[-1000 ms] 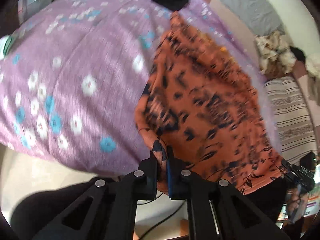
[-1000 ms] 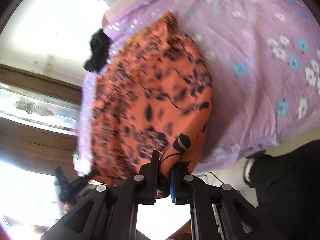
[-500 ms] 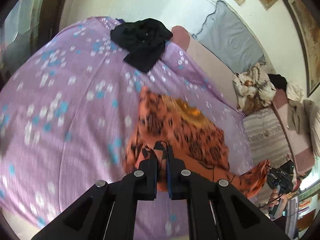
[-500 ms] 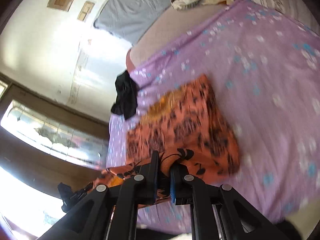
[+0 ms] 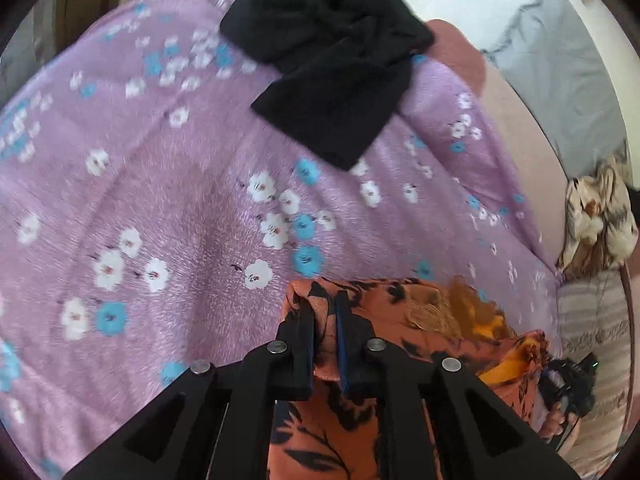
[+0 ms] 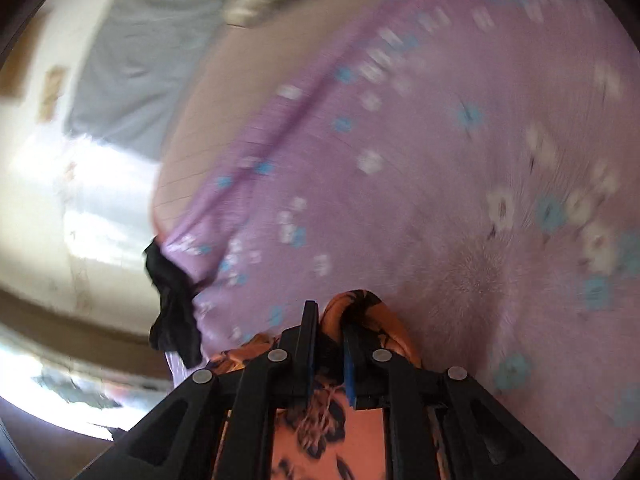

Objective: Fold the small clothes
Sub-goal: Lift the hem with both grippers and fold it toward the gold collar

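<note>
An orange garment with black leaf print [image 5: 400, 320] lies on the purple flowered bedspread [image 5: 180, 208]. My left gripper [image 5: 325, 312] is shut on one folded edge of it, low over the bed. My right gripper [image 6: 330, 320] is shut on another bunched edge of the orange garment [image 6: 360, 304]; most of the cloth hangs below and behind the fingers. The right gripper and the hand holding it show at the right edge of the left wrist view [image 5: 568, 384]. The right wrist view is blurred by motion.
A crumpled black garment [image 5: 336, 68] lies at the far side of the bed; it also shows in the right wrist view [image 6: 174, 304]. A brown-and-cream cloth [image 5: 600, 220] and a striped cushion [image 5: 592, 344] sit at the right. A grey cloth [image 6: 132, 64] hangs on the wall.
Both grippers have carried the near edge of the orange garment forward across the bed toward the black garment. The orange cloth has doubled over and now fills only the bottom of each view.
</note>
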